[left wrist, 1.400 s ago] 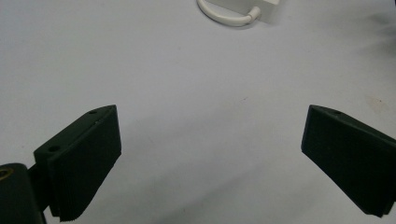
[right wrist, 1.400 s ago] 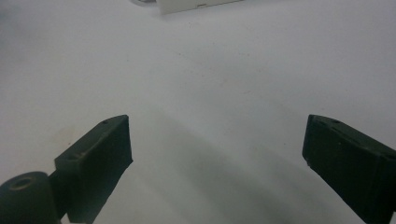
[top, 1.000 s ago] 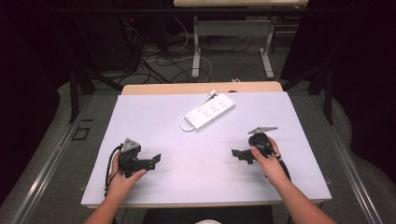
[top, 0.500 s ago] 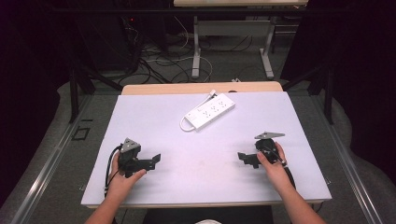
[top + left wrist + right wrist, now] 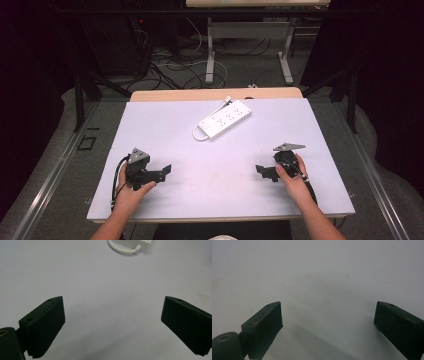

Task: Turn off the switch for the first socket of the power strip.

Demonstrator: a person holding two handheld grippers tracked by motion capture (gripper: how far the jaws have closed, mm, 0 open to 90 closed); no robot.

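Observation:
A white power strip [image 5: 224, 119] lies at an angle on the far middle of the white table [image 5: 165, 130], its short white cable [image 5: 124, 249] looped at its near-left end. My left gripper [image 5: 162, 171] rests low on the near left of the table, held by a hand; its jaws stand wide apart over bare tabletop [image 5: 112, 315], nothing between them. My right gripper [image 5: 262, 171] sits at the near right, also in a hand. Its jaws are wide apart too, with only bare table [image 5: 327, 315] between them. Both grippers are well short of the power strip.
A wooden strip [image 5: 215, 94] edges the table's far side. Beyond it are desk legs [image 5: 210, 50] and tangled cables [image 5: 170, 65] on the floor. Dark curtains close in on both sides. Faint stains mark the tabletop [image 5: 347, 276].
My right gripper has drifted a little to the right and nearer to the table's front edge. The left gripper and the power strip have stayed put.

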